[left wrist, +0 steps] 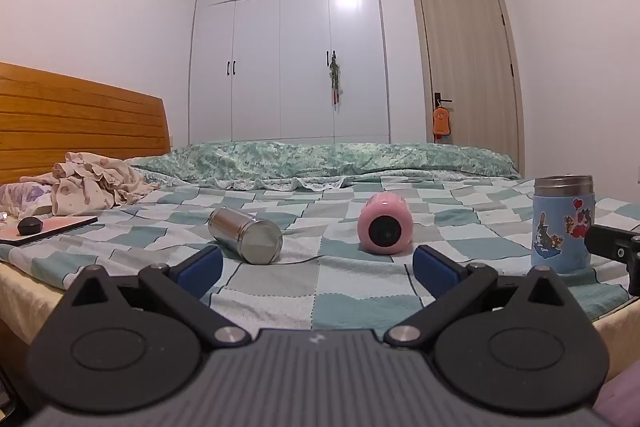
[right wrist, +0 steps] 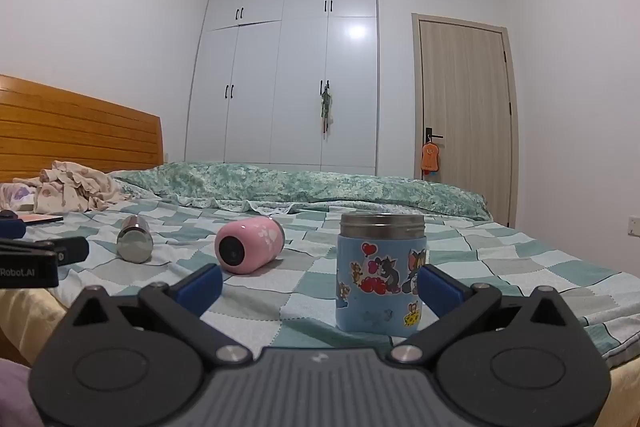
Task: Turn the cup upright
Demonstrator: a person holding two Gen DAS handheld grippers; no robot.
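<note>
Left gripper (left wrist: 318, 269): jaws spread wide, nothing betw. blue pads (left wrist: 200, 267); sits low at near edge of bed (left wrist: 280, 291).
Right gripper (right wrist: 320, 285): jaws wide apart, holding nothing; blue cup stands betw. the fingers, close to right pad (right wrist: 438, 287); contact w/ pad cannot be told.
Blue cup (right wrist: 380, 275): upright, steel rim up, cartoon stickers on sleeve; near front edge of bed, toward right side. Also seen in left wrist view at far right (left wrist: 562, 227).
Pink cup (left wrist: 385, 230): lying on its side, approx. mid-bed, dark round end facing cams; paw prints on side in right wrist view (right wrist: 250, 247).
Steel cup (left wrist: 245, 241): lying on its side, left of pink cup, well apart from it; flat end toward cams.
Bed cover: green/white/grey check; rumpled green quilt (left wrist: 320, 159) along far edge.
Left end of bed: crumpled cloth (left wrist: 92, 183); flat tablet-like item (left wrist: 48, 229) w/ small black object (left wrist: 30, 225) on it.
</note>
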